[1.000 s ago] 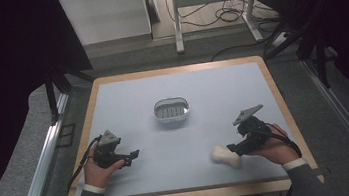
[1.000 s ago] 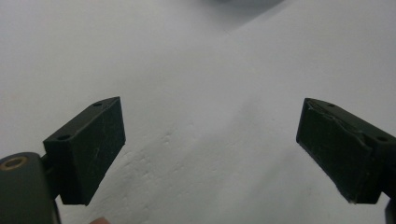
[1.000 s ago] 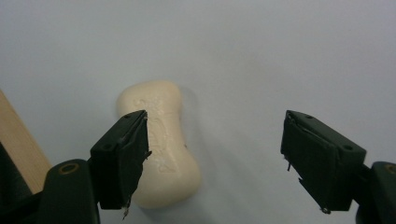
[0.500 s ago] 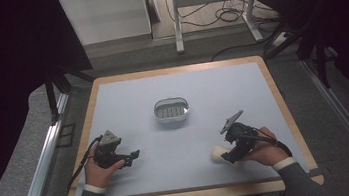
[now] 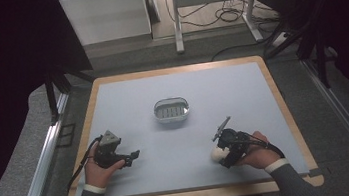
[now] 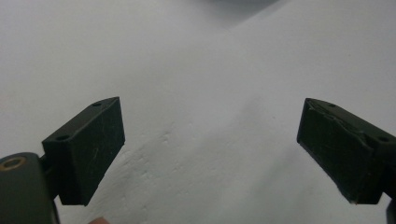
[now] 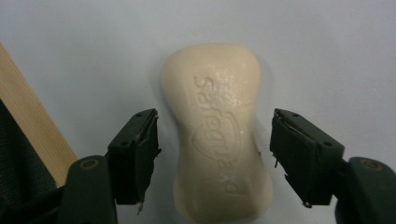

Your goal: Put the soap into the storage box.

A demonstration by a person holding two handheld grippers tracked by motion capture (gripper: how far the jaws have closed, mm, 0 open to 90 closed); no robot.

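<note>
soap bar [image 7: 219,135] between right gripper [image 7: 215,154] open jaws; embossed lettering, seemingly unreadable overhead.

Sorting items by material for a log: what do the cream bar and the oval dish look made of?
The cream bar looks like soap: matte, waxy, with rounded edges and an embossed logo. The oval dish seems to be pale plastic or metal with a slotted floor; it is too small to tell which.

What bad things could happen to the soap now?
The soap lies between the open right tongs, not yet squeezed. Its rounded sides look smooth, so it might squirt out when pinched. It also sits near the table's wooden edge, so a nudge could push it off.
</note>
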